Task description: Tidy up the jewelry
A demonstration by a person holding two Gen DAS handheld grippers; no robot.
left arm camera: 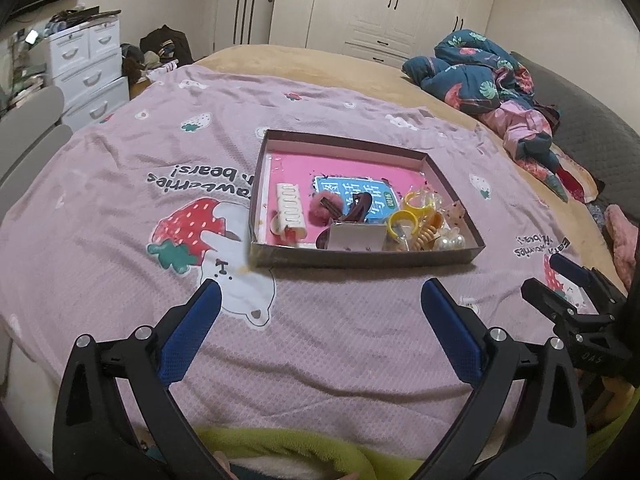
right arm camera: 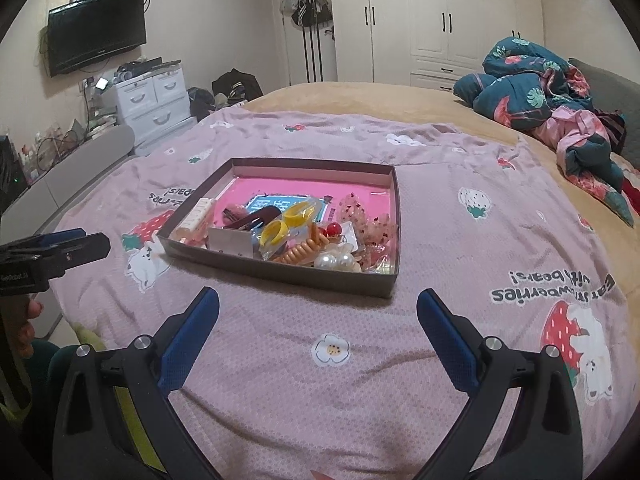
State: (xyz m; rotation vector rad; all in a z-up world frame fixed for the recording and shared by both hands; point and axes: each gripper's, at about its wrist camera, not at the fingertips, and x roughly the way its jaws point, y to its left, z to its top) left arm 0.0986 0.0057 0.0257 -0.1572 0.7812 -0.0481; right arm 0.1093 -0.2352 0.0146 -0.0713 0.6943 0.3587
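Note:
A shallow dark cardboard box [left arm camera: 360, 258] [right arm camera: 280, 270] with a pink lining lies on the pink strawberry blanket. Inside it are a cream hair claw [left arm camera: 290, 210], a pink fluffy clip [left arm camera: 322, 208], a dark clip [left arm camera: 360, 206], a small white card box [left arm camera: 356, 236], yellow rings [left arm camera: 404, 222] [right arm camera: 276, 232], an orange coil tie [right arm camera: 300, 252] and pearl pieces [right arm camera: 334, 260]. My left gripper [left arm camera: 320, 300] hovers open over the blanket just in front of the box, nothing between its fingers. My right gripper [right arm camera: 318, 306] also stands open and empty, in front of the box's near right corner.
A crumpled teal floral quilt [left arm camera: 480, 72] and pink clothes lie at the far right of the bed. White drawers [left arm camera: 86, 64] stand at the left, wardrobes behind, a wall television [right arm camera: 96, 32]. A green fleece [left arm camera: 280, 448] lies at the near edge.

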